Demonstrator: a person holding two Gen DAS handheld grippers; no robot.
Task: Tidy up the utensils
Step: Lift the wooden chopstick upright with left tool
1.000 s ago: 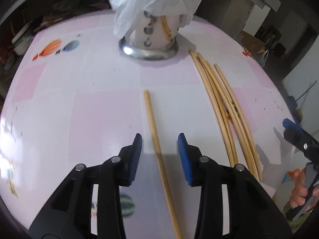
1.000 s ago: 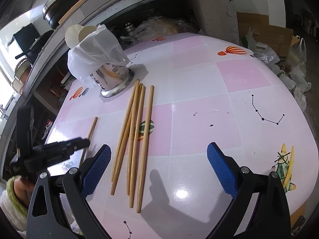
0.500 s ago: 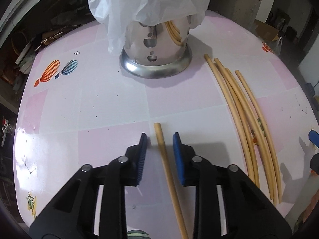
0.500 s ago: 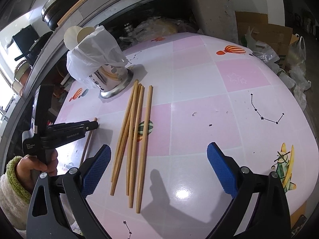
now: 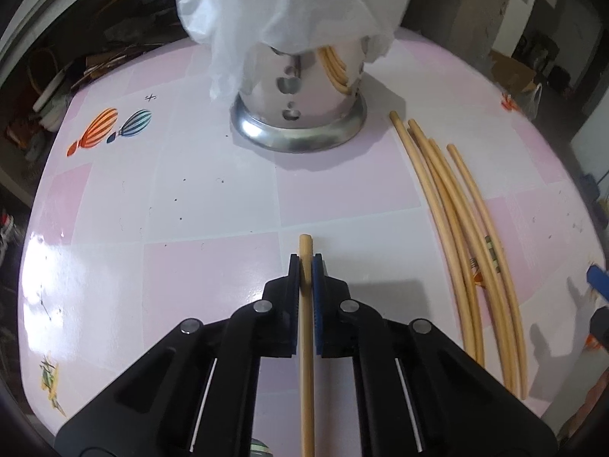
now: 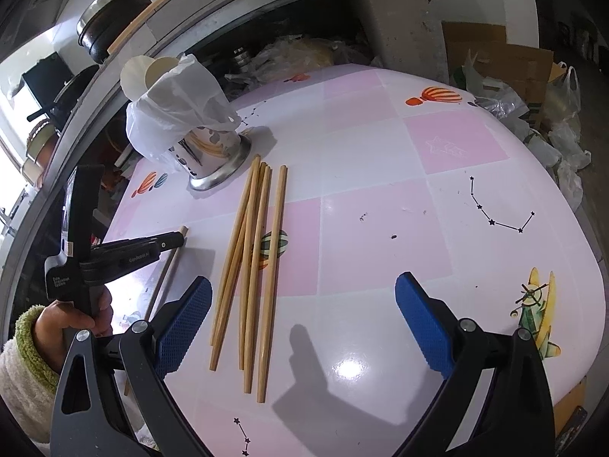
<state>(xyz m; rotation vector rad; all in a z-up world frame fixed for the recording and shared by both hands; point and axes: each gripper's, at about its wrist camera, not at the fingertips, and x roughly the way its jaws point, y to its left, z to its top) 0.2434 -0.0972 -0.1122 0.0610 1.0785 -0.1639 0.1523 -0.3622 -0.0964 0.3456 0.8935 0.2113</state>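
1. Now, left wrist view: left hand-held gripper (image 5: 305, 266) is clamped on a single chopstick (image 5: 306, 342) near its far end, the stick lying on the pink tabletop (image 5: 190, 266). Grasp step looks done; next it likely needs lifting and tipping into the steel holder (image 5: 298, 110) under the white plastic bag (image 5: 289, 3). A second ago the jaws stood wide either side of the stick.
2. Right wrist view: right hand-held gripper (image 6: 300, 323) hangs wide open, empty, above the loose chopstick bundle (image 6: 251, 251) just beside the holder (image 6: 217, 163). Unchanged here, except the left tool (image 6: 125, 255) has advanced over its stick.
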